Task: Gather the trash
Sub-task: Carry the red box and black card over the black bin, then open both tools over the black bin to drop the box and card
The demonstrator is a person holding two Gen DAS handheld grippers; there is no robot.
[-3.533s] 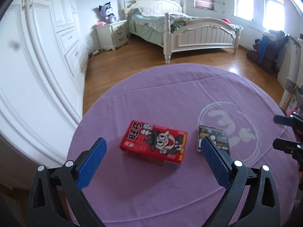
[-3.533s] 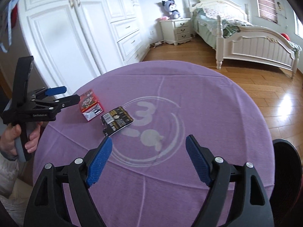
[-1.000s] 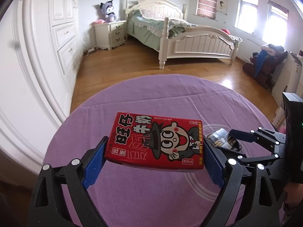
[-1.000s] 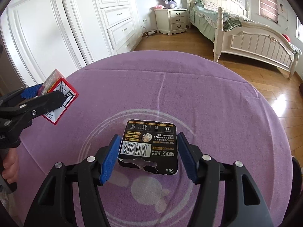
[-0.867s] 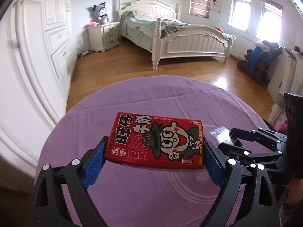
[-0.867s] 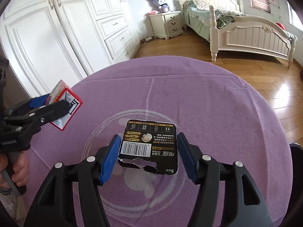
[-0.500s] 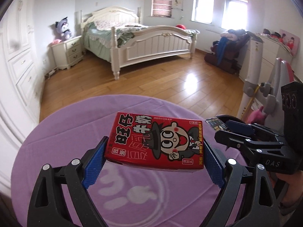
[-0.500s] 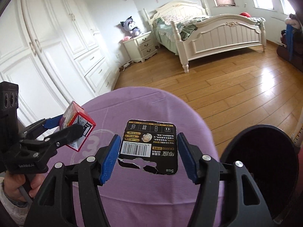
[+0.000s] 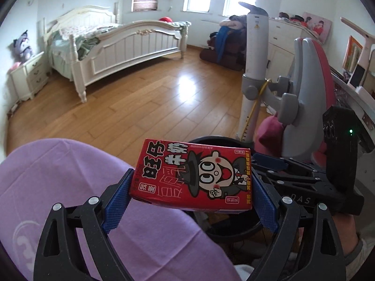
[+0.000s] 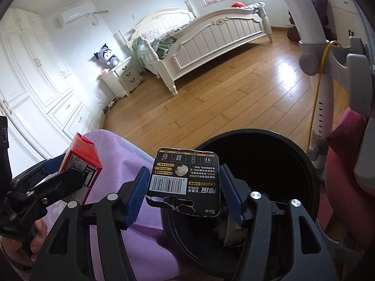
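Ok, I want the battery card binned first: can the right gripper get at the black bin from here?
Probably yes: the right gripper, shut on the battery card, hangs at the black bin rim, nothing visible between.

Bin interior (image 10: pixel 264 164): dark; contents near its bottom indistinct.
Bin rim (image 9: pixel 212 139): mostly hidden behind red carton (image 9: pixel 192 178).
Right gripper (image 9: pixel 262 161): fingertips hidden behind carton.
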